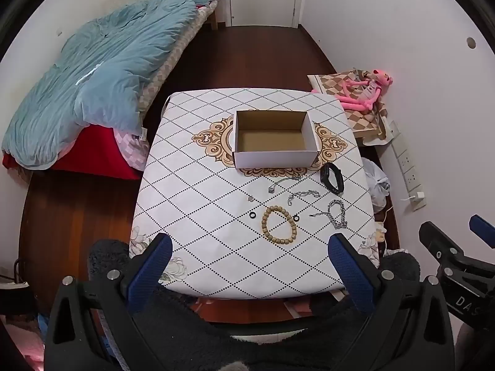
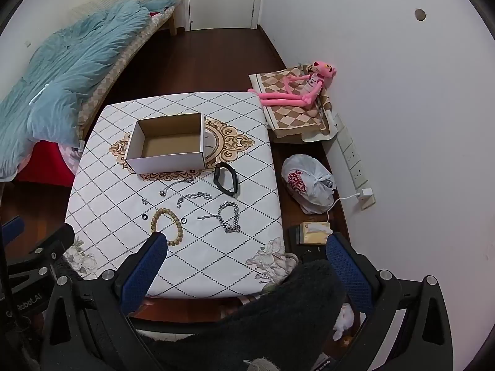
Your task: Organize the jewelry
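Diamond-patterned tablecloth [image 1: 198,191] bears cardboard box [image 1: 275,157], wooden bead bracelet [image 1: 280,224]; both jaws spread.

Left gripper [image 1: 250,266] wide open, right gripper [image 2: 247,266] wide open, both angled downward

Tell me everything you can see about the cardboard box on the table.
The open white cardboard box is rectangular, with white outer walls and a plain brown inside. It has no lid and looks empty. It sits upright on the diamond-patterned tablecloth, over the gold ornament at the middle. Nothing touches it; the jewelry lies on the cloth just in front of it.
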`<state>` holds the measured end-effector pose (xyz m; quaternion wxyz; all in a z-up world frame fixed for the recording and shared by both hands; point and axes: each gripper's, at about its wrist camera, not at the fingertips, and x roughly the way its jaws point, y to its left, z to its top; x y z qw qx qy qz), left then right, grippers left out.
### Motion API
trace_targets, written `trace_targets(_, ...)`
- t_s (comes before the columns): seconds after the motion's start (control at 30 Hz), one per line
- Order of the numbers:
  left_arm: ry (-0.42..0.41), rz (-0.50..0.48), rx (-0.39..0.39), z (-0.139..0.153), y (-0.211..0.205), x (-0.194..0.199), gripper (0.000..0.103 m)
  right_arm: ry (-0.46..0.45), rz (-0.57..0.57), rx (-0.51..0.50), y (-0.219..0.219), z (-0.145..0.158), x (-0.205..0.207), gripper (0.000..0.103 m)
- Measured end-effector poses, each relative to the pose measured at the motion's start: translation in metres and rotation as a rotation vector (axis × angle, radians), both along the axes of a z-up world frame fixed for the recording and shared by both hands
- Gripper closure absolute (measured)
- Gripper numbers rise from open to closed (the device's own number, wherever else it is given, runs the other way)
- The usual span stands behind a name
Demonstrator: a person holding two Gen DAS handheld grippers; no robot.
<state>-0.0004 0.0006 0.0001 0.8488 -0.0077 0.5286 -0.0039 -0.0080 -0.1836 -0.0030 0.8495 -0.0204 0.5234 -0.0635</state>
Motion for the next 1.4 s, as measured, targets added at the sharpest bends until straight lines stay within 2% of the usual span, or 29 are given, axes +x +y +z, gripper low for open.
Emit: trace_targets(1.4, 0.011, 0.000, 0.014, 0.011, -0.002, -0.006, 0.000, -0.015, 0.004, 0.004, -0.001, 0.010, -0.004, 0.000)
